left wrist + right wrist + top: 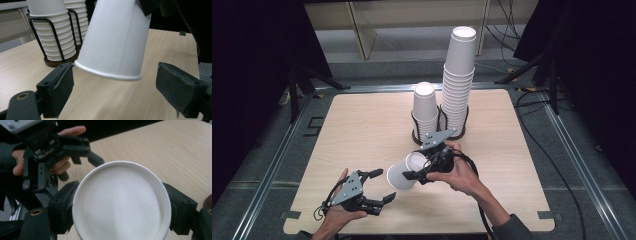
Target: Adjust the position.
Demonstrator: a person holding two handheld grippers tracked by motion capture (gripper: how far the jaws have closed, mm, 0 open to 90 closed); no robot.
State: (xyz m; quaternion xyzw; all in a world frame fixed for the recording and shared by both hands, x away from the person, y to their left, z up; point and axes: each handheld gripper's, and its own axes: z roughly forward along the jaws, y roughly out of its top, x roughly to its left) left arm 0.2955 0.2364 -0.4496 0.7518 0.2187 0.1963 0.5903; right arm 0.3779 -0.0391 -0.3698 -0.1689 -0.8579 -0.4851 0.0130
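Note:
A white paper cup point(403, 172) is held tilted above the table, my right gripper point(414, 170) shut on its narrow end. In the right gripper view a round end of the cup point(122, 202) faces the camera between the two pads of the right gripper point(122, 216). The cup's wide rolled rim point(110, 73) points down toward my left gripper point(117, 95), whose jaws stand wide apart on either side of it. That left gripper point(383, 185) is open near the table's front edge, just left of the cup.
Two stacks of white cups stand in black wire holders at the back middle of the wooden table point(362, 125): a short stack point(424, 107) and a tall stack point(459, 75). Both stacks point(53, 30) rise behind the held cup.

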